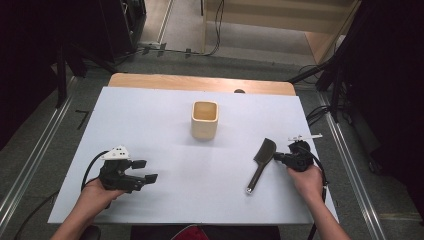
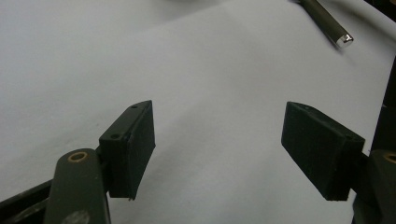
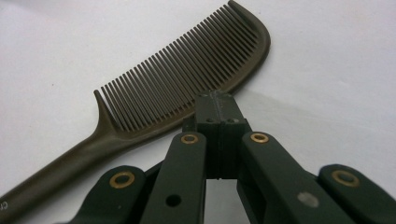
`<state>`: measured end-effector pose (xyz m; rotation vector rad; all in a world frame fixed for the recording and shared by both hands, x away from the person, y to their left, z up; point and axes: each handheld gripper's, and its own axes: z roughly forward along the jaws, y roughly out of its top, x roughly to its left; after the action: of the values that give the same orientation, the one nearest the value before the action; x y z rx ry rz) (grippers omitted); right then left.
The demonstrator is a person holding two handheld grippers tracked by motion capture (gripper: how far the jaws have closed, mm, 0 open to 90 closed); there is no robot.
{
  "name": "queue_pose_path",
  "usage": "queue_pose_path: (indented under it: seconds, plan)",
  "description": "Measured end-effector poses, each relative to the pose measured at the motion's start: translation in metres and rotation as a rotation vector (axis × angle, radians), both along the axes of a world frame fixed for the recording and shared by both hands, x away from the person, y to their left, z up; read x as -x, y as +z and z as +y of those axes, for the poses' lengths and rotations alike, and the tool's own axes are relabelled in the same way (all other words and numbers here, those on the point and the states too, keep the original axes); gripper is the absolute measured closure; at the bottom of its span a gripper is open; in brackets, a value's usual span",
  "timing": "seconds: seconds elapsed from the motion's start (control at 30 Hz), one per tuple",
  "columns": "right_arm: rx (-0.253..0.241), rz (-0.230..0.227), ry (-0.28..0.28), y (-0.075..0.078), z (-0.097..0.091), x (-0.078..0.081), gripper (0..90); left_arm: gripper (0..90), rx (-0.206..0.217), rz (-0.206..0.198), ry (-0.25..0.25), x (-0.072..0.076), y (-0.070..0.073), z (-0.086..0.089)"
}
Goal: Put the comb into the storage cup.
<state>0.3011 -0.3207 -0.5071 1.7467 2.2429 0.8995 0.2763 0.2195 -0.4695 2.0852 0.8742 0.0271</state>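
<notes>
One white sheet (image 1: pixel 165 130) over wooden table (image 1: pixel 200 81); left hand-held gripper (image 1: pixel 146 170) agape, empty; right hand-held gripper (image 1: pixel 275 157) closed, empty.

Dark brown comb (image 1: pixel 262 163), beige cup (image 1: pixel 205 119), white table (image 1: pixel 165 125), black grippers

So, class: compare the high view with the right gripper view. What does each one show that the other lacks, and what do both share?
High view alone: the square cream cup, the left gripper with jaws apart, and both forearms. Right gripper view alone: the dark comb's fine teeth, and the right gripper with jaws pressed together at the comb's spine. Both: the dark plastic comb lying on the white table.
</notes>
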Motion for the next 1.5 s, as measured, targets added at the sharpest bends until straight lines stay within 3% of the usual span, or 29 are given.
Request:
queue_pose_path:
  seconds: [1.03, 1.5]
  plan:
    - [-0.005, 0.002, 0.056, -0.001, 0.026, -0.012, 87.6, 27.3, -0.009, -0.005, 0.002, 0.0, 0.0, 0.001]
    - [0.007, -0.002, 0.115, 0.0, 0.041, -0.013, 87.6, 27.3, -0.007, -0.006, 0.0, 0.001, 0.0, 0.001]
